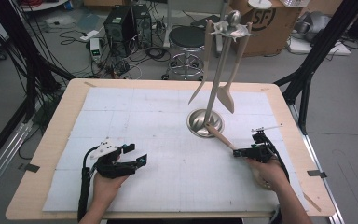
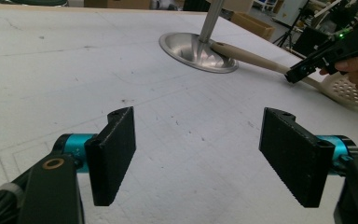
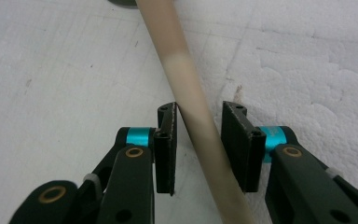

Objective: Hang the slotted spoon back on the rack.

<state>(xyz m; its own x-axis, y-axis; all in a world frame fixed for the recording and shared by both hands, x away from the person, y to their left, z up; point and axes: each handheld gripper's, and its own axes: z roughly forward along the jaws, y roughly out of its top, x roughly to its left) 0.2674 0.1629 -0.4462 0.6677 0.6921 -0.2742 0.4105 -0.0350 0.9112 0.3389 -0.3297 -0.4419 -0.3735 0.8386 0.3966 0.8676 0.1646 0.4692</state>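
A steel utensil stand (image 1: 198,122) rises from the far middle of the white mat, with two beige utensils (image 1: 230,88) hanging from its top. A beige slotted spoon lies on the mat at the right, its handle (image 1: 219,136) resting against the stand's base (image 2: 186,49) and its perforated head (image 2: 349,88) under the right hand. My right gripper (image 1: 244,145) straddles the handle (image 3: 177,65); the jaws stand close on both sides with small gaps, so it is open. My left gripper (image 1: 139,153) rests at the near left, open wide, with bare mat between its pads (image 2: 116,154).
The white foam mat (image 1: 144,116) covers most of the wooden table (image 1: 60,121). Behind the table stand a stool (image 1: 186,39), a cardboard box (image 1: 265,23) and a computer tower (image 1: 121,23) among cables. Black frame legs (image 1: 307,70) flank the table.
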